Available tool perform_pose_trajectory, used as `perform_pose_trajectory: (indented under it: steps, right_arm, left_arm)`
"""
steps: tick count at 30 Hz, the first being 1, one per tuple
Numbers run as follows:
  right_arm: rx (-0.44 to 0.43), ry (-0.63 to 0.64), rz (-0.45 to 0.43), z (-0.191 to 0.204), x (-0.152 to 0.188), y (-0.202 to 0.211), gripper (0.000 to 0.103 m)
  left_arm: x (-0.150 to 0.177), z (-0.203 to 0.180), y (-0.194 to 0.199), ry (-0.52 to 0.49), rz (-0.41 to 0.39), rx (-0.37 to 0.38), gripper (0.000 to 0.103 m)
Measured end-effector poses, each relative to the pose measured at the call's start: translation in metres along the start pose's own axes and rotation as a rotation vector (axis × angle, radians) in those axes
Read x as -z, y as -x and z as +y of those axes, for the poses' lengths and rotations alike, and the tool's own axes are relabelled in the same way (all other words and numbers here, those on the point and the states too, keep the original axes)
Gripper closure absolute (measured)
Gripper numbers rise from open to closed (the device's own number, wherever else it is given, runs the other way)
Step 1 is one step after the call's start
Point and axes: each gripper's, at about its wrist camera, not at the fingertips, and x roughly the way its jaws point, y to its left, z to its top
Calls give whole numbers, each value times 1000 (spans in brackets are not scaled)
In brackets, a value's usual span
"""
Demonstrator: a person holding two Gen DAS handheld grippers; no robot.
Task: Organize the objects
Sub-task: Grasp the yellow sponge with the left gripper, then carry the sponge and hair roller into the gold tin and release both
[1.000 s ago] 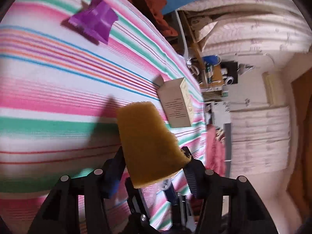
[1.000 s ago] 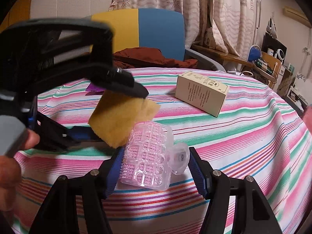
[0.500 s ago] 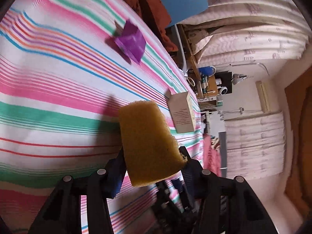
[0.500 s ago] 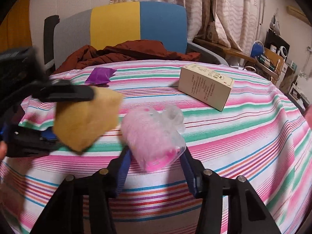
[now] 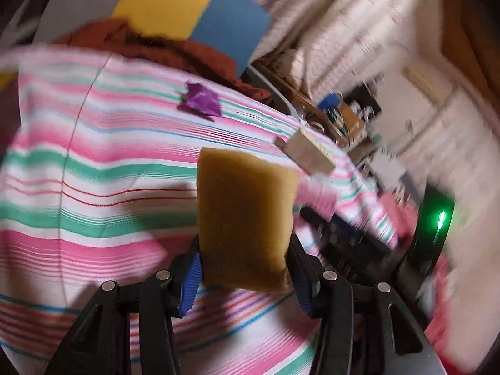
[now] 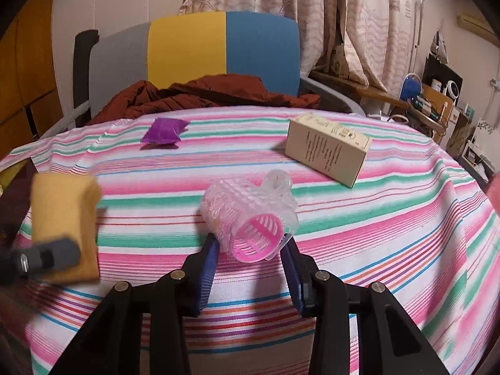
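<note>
Striped table carries a cream box and a purple packet, well apart. Left tool is clamped on a yellow sponge – right tool has just closed on a pink hair roller, above the cloth.

A table under a pink, green and white striped cloth carries 2 things at its far side: a purple packet far left and a cream carton lying on its side far right, well apart.
</note>
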Motion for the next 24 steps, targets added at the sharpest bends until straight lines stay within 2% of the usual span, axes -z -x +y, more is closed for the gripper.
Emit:
perform_pose_trajectory:
  steps: [1, 4, 8, 9, 10, 12, 13, 19, 24]
  right_arm:
    - [-1, 2, -11, 1, 0, 2, 67]
    - [-2, 13, -32, 3, 0, 8, 75]
    - [-26, 28, -9, 7, 1, 7, 75]
    - [-28, 29, -5, 8, 2, 7, 68]
    - [-16, 28, -8, 8, 2, 7, 50]
    - [-27, 25, -17, 8, 3, 9, 29]
    - [-26, 25, -22, 7, 2, 11, 24]
    - [35, 39, -53, 0, -12, 20, 22]
    - [88, -3, -84, -35, -31, 19, 19]
  left_arm:
    - [2, -5, 2, -37, -2, -15, 52]
    - [4, 4, 6, -7, -8, 11, 52]
    - [9, 13, 11, 43, -24, 52, 52]
    - [9, 13, 11, 44, -26, 52, 52]
    - [9, 12, 11, 43, -27, 51, 52]
    - [9, 10, 9, 41, -28, 52, 52]
    - [10, 10, 9, 44, -30, 56, 52]
    - [12, 13, 11, 62, -36, 78, 52]
    - [12, 16, 11, 74, -38, 94, 51]
